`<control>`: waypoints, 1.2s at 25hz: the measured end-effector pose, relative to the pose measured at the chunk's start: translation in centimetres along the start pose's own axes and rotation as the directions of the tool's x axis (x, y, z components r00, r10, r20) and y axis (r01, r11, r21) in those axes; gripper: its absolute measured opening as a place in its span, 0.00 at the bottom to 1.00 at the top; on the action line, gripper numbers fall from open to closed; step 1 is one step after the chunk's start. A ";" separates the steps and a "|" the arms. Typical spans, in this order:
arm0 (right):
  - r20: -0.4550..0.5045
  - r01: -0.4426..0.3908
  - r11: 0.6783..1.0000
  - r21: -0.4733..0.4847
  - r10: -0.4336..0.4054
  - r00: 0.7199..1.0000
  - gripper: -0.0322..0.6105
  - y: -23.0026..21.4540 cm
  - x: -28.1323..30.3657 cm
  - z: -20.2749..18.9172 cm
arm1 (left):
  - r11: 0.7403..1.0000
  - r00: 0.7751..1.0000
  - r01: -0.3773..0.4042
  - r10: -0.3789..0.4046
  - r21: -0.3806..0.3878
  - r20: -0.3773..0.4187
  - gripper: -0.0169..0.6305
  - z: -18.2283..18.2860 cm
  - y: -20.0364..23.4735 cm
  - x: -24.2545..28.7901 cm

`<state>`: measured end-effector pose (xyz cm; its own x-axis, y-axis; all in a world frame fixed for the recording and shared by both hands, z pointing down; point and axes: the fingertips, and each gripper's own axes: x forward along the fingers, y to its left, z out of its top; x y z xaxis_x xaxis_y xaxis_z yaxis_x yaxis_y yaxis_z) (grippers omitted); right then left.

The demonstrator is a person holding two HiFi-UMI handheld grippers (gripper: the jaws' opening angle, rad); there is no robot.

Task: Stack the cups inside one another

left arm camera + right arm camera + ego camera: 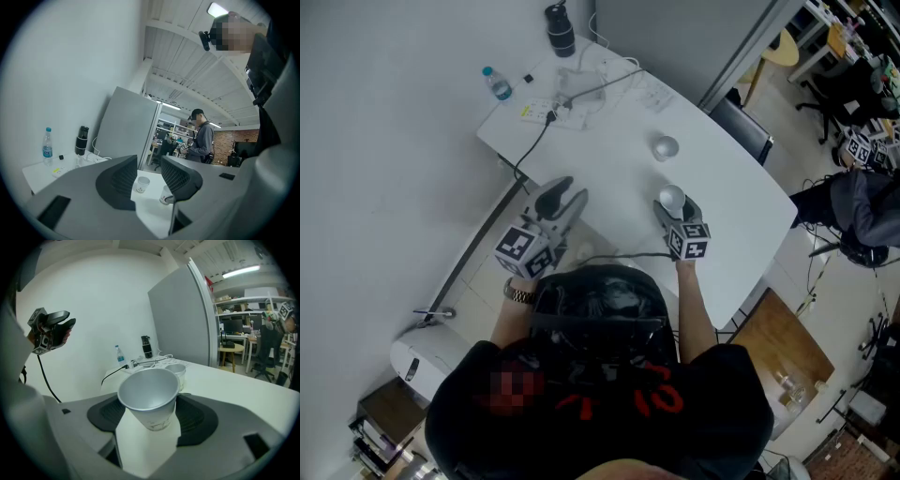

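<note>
Currently mid-transfer: the right gripper (pixel 673 210) clamps the held cup (pixel 149 397), a smooth tapered paper shell, tilted over the white table (pixel 727 192). The second cup (pixel 665 147) stands at its 12 o'clock, apart. Next move probably needs righting, aligning and lowering base-first. The left gripper (pixel 565 199), at 9 o'clock, has its jaws apart and empty.

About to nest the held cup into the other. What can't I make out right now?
- Right gripper view: the held cup covers most of the second cup; only its rim and upper wall show.
- Left gripper view: a jaw of the left gripper cuts off the side of one cup.
- Head view: too small to tell whether the held cup's base is off the table.
</note>
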<state>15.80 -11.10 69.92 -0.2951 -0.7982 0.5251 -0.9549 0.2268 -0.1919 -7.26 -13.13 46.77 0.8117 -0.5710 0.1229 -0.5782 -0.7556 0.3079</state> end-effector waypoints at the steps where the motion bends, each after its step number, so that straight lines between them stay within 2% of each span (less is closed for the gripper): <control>1: 0.005 0.000 1.000 -0.006 0.000 1.000 0.59 0.0 0.0 0.3 | 1.000 1.000 -0.002 0.002 0.000 0.002 0.28 0.0 0.0 0.0; 18: 0.121 -0.025 0.998 -0.062 0.033 0.992 0.58 -1.2 1.6 8.6 | 0.999 0.999 -0.042 0.042 -0.001 0.030 0.27 0.4 1.3 -0.6; 30: 0.109 -0.021 0.993 -0.120 0.034 0.993 0.58 -3.8 5.3 12.0 | 0.997 0.996 -0.079 0.079 0.007 0.036 0.27 0.7 2.1 -0.2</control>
<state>18.27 -22.92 63.47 -0.3224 -0.8460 0.4247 -0.9455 0.3092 -0.1018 -8.71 -14.78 46.72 0.7601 -0.6400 0.1128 -0.6411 -0.7102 0.2909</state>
